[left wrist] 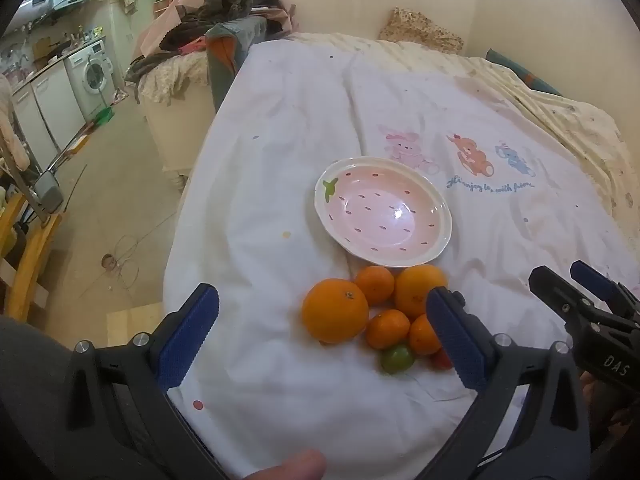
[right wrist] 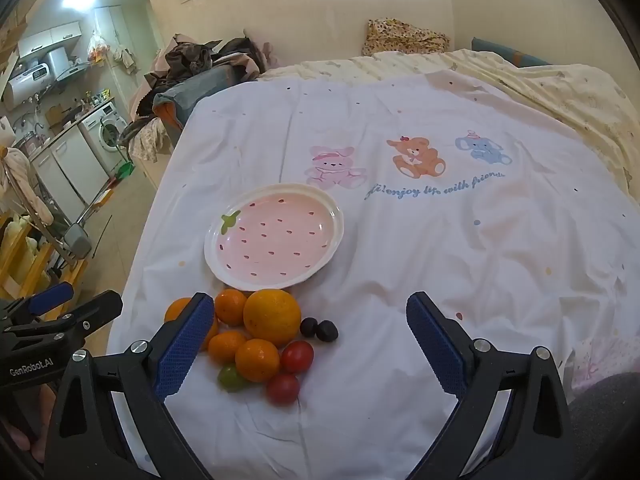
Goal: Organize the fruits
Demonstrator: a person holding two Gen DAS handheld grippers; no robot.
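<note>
Left gripper (left wrist: 322, 334): jaws spread wide, holding nothing. Right gripper (right wrist: 310, 342): jaws likewise wide, positioned just beside the left.

The pink strawberty-patterned ceramic plate (right wrist: 276, 236) sits bare on the white cartoon-printed bedsheet (right wrist: 440, 260), open from above. Just before it, the cluster of oranges and small tomatoes (right wrist: 256, 340) blocks a low approach. Right of plate and fruit, the sheet lies open.
</note>
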